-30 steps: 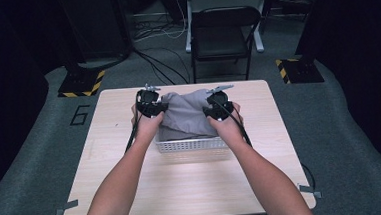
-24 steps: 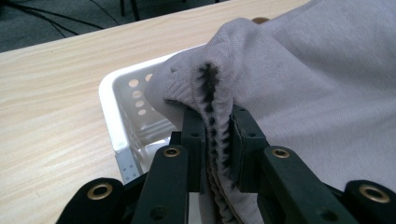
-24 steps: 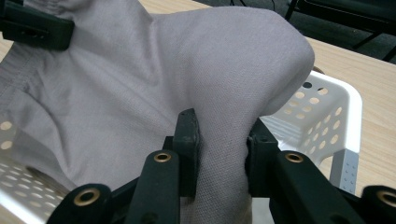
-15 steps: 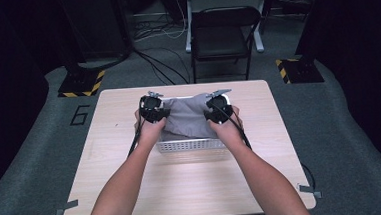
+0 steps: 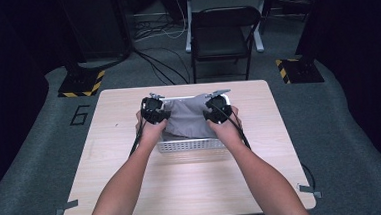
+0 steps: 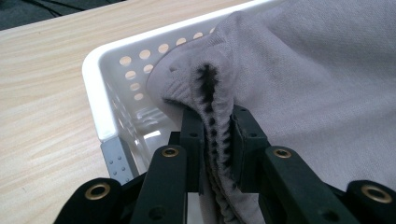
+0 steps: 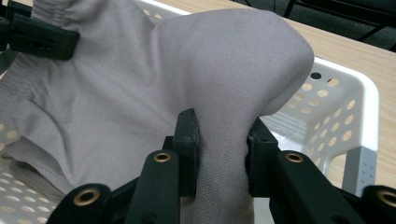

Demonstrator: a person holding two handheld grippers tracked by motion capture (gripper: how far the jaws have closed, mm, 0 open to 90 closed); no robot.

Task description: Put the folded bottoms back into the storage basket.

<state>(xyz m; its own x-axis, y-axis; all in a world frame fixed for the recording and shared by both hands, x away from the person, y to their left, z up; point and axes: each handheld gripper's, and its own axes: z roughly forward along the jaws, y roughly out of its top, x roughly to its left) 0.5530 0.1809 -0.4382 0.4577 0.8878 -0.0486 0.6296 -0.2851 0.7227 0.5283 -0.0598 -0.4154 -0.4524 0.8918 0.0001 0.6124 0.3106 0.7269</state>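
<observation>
Landmark: white perforated basket, sits mid-bench, slightly toward the far edge.
Cloth: grey garment, draped over and into the basket, spans most of its opening.
Left claw: clamped on a ribbed, stitched hem of the garment at the basket's left far corner; jaws nearly together with the fold between them.
Right claw: clamped on a plain bunched fold of the garment near the basket's right far corner; jaws a bit wider apart, thick wad of cloth between.
High view: left claw and right claw at opposite sides of the basket, garment stretched between them.
Handling: judged soft, light, limp; sags and folds wherever unsupported, no breakage risk. Knit looks grippy, not slippery.
Where to hold: hems or corners best, as the ribbed edge gives a firm bite; the mid-panel bunch in the right claw could slip out or drag extra layers.
Snag risk: cloth may catch on the basket rim when pulled.
Change vs earlier: both claws sit lower and closer to the basket's far side than a second ago; the garment's hump is flatter, settling deeper into the basket. Basket itself unmoved.
</observation>
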